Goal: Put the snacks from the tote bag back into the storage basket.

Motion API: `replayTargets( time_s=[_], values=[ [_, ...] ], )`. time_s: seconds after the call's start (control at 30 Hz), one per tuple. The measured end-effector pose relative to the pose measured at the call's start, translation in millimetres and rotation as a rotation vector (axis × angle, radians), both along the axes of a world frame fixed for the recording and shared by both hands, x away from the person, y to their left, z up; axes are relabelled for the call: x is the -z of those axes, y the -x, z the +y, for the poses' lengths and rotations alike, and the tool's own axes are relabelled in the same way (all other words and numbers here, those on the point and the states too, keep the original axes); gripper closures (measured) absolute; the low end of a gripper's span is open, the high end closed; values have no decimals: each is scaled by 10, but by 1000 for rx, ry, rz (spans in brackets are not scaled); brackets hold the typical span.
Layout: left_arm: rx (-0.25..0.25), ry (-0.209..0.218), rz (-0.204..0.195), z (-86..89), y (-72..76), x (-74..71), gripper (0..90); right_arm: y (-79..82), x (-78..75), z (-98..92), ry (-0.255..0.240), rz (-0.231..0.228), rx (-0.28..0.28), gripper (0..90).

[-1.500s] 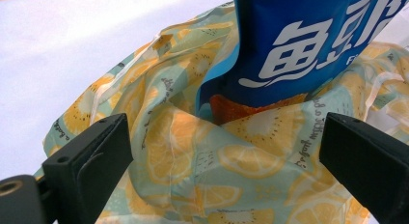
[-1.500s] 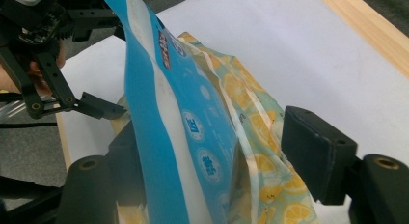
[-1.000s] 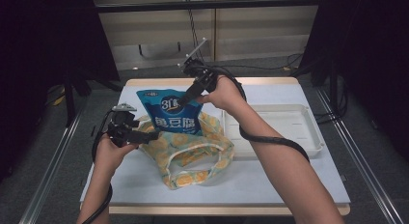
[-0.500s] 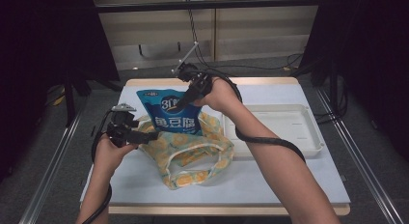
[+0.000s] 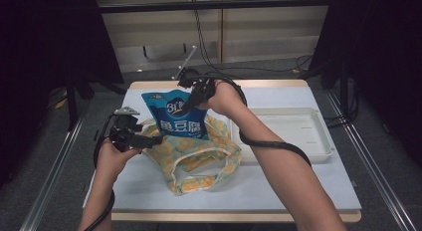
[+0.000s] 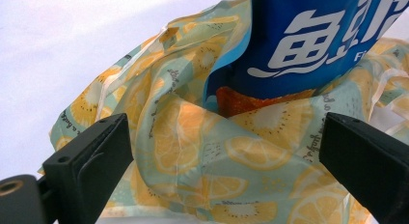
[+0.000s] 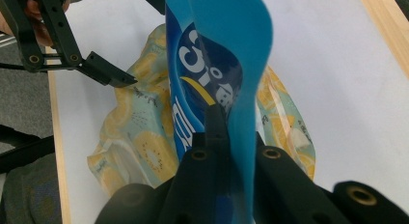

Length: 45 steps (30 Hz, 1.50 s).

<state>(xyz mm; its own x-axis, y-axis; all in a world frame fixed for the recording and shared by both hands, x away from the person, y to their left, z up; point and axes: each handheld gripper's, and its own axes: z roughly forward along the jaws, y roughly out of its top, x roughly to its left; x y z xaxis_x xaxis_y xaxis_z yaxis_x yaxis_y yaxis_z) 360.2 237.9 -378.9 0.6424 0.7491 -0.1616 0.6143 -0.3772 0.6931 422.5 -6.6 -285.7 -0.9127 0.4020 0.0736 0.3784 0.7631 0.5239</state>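
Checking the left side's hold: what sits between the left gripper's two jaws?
In the left gripper view, the lemon-print bag bunches between the wide-apart jaws of the left gripper; behind it the blue pouch stands in the bag's mouth.

On the surface (image 5: 278,191) a cloth bag (image 5: 199,159) lies left of centre, with a tray (image 5: 318,141) just beside it on the right. A snack pouch (image 5: 176,114) stands tilted with its lower end inside the bag's mouth and its top leaning toward the far edge. The left gripper (image 5: 149,140) sits at the bag's left rim, the right gripper (image 5: 188,105) at the pouch's upper part, behind the bag.
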Motion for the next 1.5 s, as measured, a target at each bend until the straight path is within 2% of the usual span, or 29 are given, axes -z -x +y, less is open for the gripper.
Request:
replayTargets(
  time_s=[0.1, 0.2, 0.27, 0.33, 0.43, 0.57, 0.6, 0.67, 0.7, 0.83, 0.87, 0.93, 0.97, 1.1, 1.13, 1.23, 1.27, 1.33, 1.5],
  values=[
    [-6, 7, -10, -2, 0, 12, 45, -1, -5, 11, 6, -10, -13, 900],
    [-4, 5, 0, 1, -1, 18, 45, 10, -12, 8, 6, -18, -26, 900],
    [1, -5, -2, 10, -4, 13, 44, 14, -16, 7, 9, -23, -22, 900],
    [-1, 12, -3, 7, 0, 10, 45, 6, -25, 3, 3, -29, -5, 900],
    [-8, 15, -12, 10, 5, -3, 45, 0, -53, -17, -7, -33, 13, 900],
    [-8, 13, -14, 13, 11, -8, 45, 21, -108, -36, -11, -45, 0, 900],
    [-9, 10, -14, 12, 10, -6, 45, 24, -128, -40, -16, -33, -1, 900],
    [-9, 14, -13, 6, 13, -6, 45, 32, -164, -46, -28, -42, 5, 900],
    [-9, 17, -12, 2, 16, -7, 45, 36, -183, -46, -35, -29, -4, 900],
    [-4, 14, -11, -1, 14, -12, 45, 53, -258, -39, -35, -49, -5, 900],
    [-7, 16, -12, 1, 13, -10, 45, 60, -279, -38, -38, -36, -3, 900],
    [-6, 20, -11, 1, 11, -3, 45, 67, -323, -48, -42, -42, 4, 900],
    [-6, 15, -8, 7, 10, -3, 45, 63, -344, -57, -49, -44, -14, 900],
    [-1, 18, -7, 6, 13, 10, 45, 70, -452, -99, -62, -56, -7, 900],
    [1, 19, -4, 7, 14, 12, 45, 78, -492, -114, -65, -42, -3, 900],
    [-4, 18, 1, 11, 17, 27, 45, 82, -587, -134, -80, -49, -11, 900],
    [3, 5, 1, 26, 14, 20, 45, 92, -635, -136, -83, -54, -5, 900],
    [-9, 20, 1, 24, 22, 21, 45, 97, -696, -135, -87, -54, -10, 900],
    [-6, 15, -2, 18, 30, 14, 45, 128, -818, -141, -96, -62, -18, 900]
  ],
)
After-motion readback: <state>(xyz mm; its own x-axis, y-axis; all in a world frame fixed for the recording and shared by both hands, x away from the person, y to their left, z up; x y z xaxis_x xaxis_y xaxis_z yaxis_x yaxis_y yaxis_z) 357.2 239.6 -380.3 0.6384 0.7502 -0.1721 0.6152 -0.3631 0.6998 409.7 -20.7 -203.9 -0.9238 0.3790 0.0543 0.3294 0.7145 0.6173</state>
